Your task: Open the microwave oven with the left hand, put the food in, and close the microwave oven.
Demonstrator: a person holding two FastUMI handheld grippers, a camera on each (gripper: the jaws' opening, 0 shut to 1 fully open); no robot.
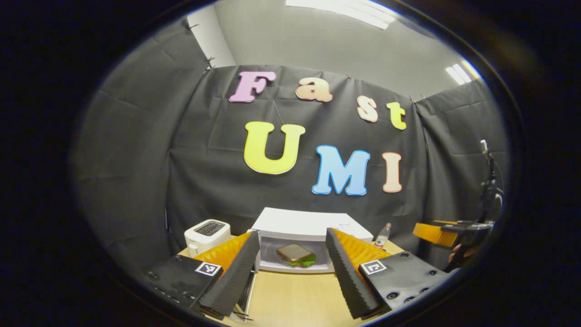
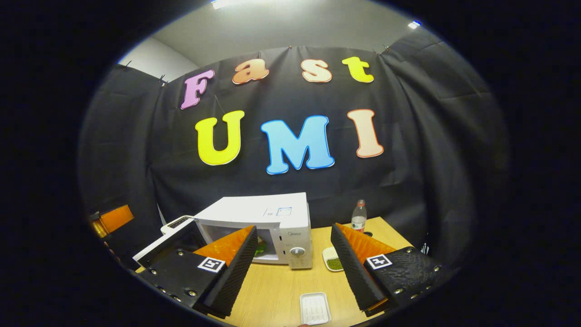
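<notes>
Left gripper view: left gripper (image 1: 290, 268), fingers spread and empty, low in frame; beyond, the open microwave (image 1: 308, 227) at centre with the sandwich (image 1: 296, 255) inside; toaster (image 1: 207, 234) at its left.

Right gripper view: right gripper (image 2: 292, 268), fingers apart and empty, above the desk (image 2: 272, 290); microwave door (image 2: 165, 247) swung open at lower left; white tray (image 2: 315, 308) at bottom centre.
</notes>
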